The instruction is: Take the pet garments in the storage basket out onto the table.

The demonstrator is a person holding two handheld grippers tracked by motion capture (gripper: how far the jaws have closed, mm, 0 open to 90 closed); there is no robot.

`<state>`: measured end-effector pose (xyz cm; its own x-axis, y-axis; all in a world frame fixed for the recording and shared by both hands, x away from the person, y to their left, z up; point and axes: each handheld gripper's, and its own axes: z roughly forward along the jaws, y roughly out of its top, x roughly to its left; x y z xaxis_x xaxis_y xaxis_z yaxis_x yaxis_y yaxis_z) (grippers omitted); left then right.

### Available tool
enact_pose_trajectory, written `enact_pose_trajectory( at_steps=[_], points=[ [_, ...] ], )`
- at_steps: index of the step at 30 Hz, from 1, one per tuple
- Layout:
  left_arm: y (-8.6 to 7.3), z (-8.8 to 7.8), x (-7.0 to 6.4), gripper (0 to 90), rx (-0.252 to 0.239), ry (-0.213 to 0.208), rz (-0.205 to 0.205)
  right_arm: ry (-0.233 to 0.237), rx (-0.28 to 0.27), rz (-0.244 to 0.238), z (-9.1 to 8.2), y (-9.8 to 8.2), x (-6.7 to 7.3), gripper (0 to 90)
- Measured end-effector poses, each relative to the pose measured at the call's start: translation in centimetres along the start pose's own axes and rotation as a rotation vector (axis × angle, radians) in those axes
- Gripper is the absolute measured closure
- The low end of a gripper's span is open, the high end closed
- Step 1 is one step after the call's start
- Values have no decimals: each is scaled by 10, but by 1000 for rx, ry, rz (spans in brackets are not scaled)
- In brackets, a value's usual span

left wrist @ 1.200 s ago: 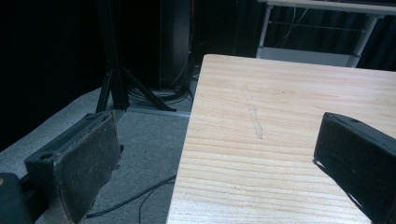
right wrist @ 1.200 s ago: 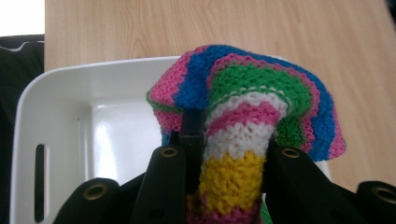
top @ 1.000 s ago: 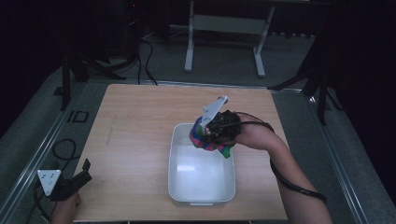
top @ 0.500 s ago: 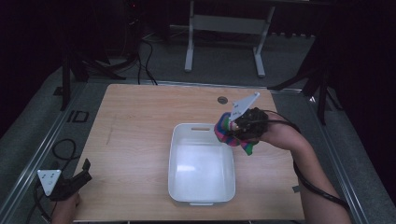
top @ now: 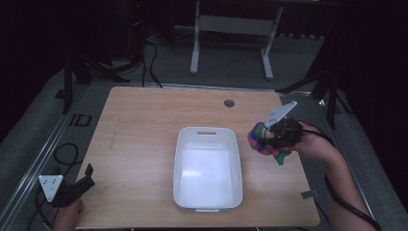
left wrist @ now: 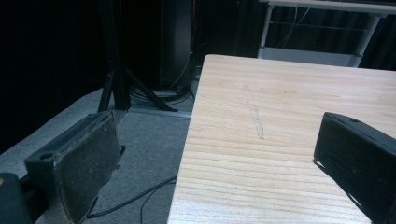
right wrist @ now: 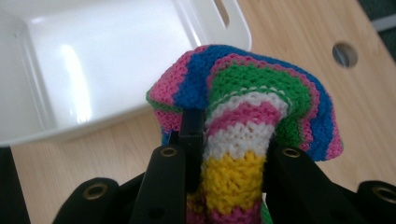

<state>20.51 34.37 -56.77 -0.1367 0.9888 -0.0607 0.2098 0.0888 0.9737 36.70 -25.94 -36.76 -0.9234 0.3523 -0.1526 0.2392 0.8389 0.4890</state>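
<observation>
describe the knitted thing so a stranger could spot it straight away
On the wooden table, look right of the white plastic tub. The right gripper is shut on a bunched multicoloured striped knitted cloth, the scene's one soft, brightly coloured thing.

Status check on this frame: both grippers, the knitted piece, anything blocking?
Right gripper shut on striped knitted cloth, held over the table right of white tub. Left gripper open, idle at table's near left corner. Nothing blocking.
</observation>
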Motion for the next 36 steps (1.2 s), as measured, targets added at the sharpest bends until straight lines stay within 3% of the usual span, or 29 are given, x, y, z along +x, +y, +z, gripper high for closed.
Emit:
enact_pose_trajectory(
  at_steps=[8, 13, 19, 26, 36],
  points=[
    [0, 0, 0, 9, -1, 2, 1, 4, 22, 68, 15, -29, -13, 741],
    [0, 0, 0, 9, 0, 1, 1, 9, 51, 78, 41, -40, -20, 741],
    [0, 0, 0, 9, -2, 0, 2, 18, 72, 95, 68, -48, -26, 740],
    [0, 0, 0, 10, -2, -1, 2, -11, 63, 125, 100, -54, -31, 737],
    [0, 0, 0, 9, -3, -3, 3, 18, 87, 178, 141, -60, -34, 728]
  ],
)
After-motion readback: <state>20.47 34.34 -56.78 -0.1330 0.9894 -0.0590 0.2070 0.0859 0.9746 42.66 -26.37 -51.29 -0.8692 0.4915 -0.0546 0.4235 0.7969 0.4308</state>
